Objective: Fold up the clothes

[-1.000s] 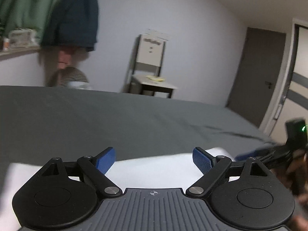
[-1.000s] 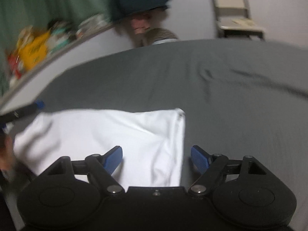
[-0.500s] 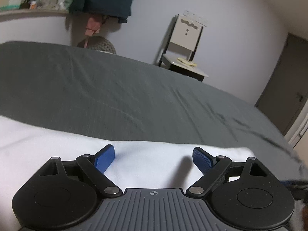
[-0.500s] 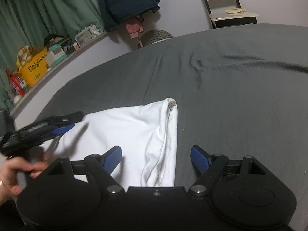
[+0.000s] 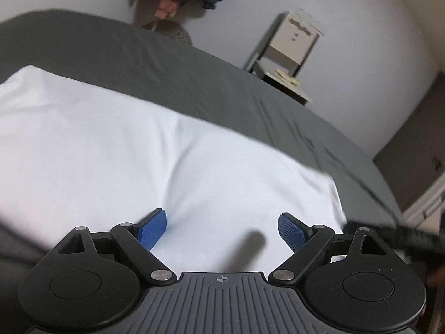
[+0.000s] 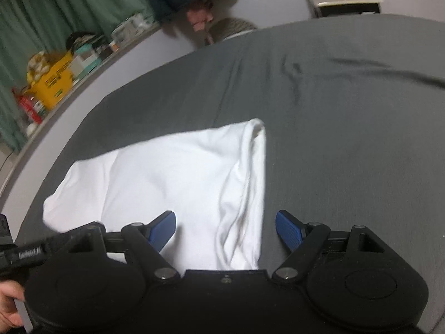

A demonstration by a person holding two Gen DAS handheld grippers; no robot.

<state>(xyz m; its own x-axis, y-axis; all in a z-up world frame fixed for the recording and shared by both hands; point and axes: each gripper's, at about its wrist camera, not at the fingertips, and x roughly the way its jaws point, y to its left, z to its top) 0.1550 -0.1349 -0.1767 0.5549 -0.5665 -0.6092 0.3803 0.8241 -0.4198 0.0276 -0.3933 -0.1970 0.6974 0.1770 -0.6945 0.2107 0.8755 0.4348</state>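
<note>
Both hand-held grippers released over white garment [image 6: 178, 178] on bed [image 6: 347, 139].
Left hand-held gripper [image 5: 222, 229] mid-cloth; right hand-held gripper [image 6: 225, 229] straddles bunched 3 o'clock edge, probably to pinch it.

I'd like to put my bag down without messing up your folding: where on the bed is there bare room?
The grey sheet is bare to the right of the white garment and beyond it, toward the chair. It is crowded near the front edge, where the left gripper and right gripper hover, jaws open, over the garment.
</note>
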